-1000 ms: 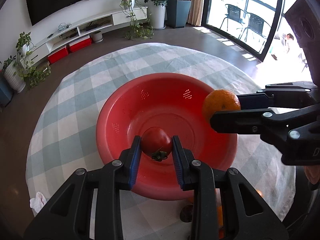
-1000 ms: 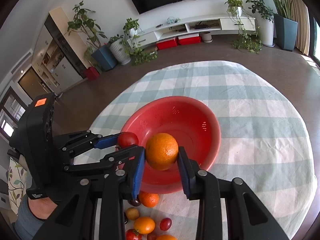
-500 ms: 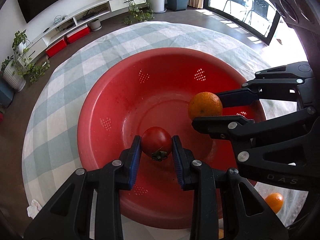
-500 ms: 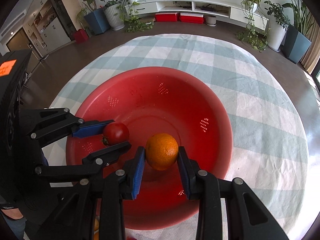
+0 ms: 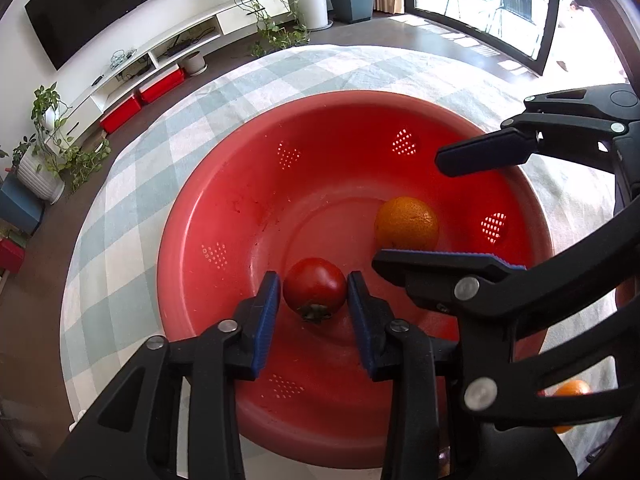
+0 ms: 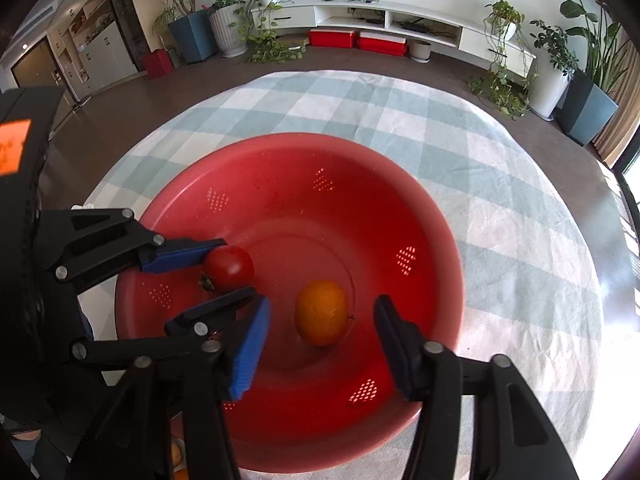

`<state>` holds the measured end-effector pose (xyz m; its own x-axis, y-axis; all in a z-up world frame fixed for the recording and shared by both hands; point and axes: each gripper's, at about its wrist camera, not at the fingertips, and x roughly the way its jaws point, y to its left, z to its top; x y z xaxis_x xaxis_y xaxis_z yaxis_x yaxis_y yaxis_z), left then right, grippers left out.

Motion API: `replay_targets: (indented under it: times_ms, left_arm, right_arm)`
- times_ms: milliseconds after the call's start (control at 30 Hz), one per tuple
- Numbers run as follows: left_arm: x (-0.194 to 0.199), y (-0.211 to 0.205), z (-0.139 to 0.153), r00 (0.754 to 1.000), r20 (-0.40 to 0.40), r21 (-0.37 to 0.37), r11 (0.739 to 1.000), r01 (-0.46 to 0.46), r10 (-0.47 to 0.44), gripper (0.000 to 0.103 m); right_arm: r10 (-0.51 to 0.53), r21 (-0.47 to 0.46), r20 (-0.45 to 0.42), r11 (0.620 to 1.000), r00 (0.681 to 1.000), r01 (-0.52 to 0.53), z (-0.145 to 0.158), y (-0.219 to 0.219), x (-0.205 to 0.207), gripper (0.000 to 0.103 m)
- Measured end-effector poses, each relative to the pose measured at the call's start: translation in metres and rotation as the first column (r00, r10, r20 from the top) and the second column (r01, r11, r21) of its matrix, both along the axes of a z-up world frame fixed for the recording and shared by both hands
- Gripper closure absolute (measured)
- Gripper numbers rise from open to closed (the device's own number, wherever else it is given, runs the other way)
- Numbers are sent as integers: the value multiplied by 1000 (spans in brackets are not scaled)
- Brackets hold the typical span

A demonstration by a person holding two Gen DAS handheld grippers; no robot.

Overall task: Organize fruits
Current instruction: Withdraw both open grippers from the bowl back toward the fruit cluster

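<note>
We log the scene from left to right; at far left of the right wrist view, the left gripper (image 6: 224, 262) reaches into the round red plastic colander bowl (image 6: 440, 240), its blue-padded fingers (image 6: 180, 256) pressed on either side of a small glossy red tomato (image 6: 228, 268); the tomato's green stem end points back toward the gripper body; whether it touches the bowl floor we cannot tell. In the left wrist view the same tomato (image 5: 315, 290) sits between the two blue pads (image 5: 266, 320), held narrow.

Toward the middle, a round dimpled orange (image 6: 321, 313) lies free on the bowl's floor, well apart from the tomato; the right gripper (image 6: 320, 338) is spread wide around it, neither finger touching.

At right, the bowl rests on a round table under a pale green-and-white checked cloth (image 6: 520, 248); in the left wrist view another orange fruit (image 5: 570, 390) shows beyond the bowl's rim, partly hidden behind the right gripper's frame.
</note>
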<state>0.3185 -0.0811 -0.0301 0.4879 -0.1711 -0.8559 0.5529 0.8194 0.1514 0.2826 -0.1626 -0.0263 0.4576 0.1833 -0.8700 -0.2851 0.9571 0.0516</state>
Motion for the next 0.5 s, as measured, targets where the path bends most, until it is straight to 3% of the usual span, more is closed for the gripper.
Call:
replay_targets:
  times_ms: [100, 233, 300, 400, 433, 467, 500]
  left_arm:
    - [-4, 6, 11, 999, 48, -12, 1000, -25, 26, 37]
    - [-15, 14, 31, 994, 101, -23, 999, -38, 41, 37]
    - [-27, 20, 46, 988, 144, -53, 997, -50, 57, 35]
    - [-53, 39, 75, 965, 234, -152, 985, -80, 115, 22]
    - [-65, 47, 85, 955, 265, -206, 975, -79, 133, 21]
    - [-77, 57, 95, 946, 287, -279, 958, -70, 153, 17]
    - [-89, 69, 103, 939, 293, -362, 930, -64, 179, 6]
  right_arm:
    - [-4, -1, 22, 1000, 1000, 4, 7, 0, -4, 33]
    - [-29, 27, 81, 999, 996, 27, 28, -8, -14, 31]
    - [-64, 54, 127, 997, 990, 58, 44, -14, -23, 22]
    - [-137, 73, 207, 990, 969, 124, 74, -25, -43, 8]
    - [-138, 92, 243, 989, 960, 119, 85, -29, -53, 8]
    - [-127, 142, 296, 986, 947, 88, 96, -35, -67, 8]
    - [-125, 217, 360, 975, 925, 48, 106, -43, -84, 6]
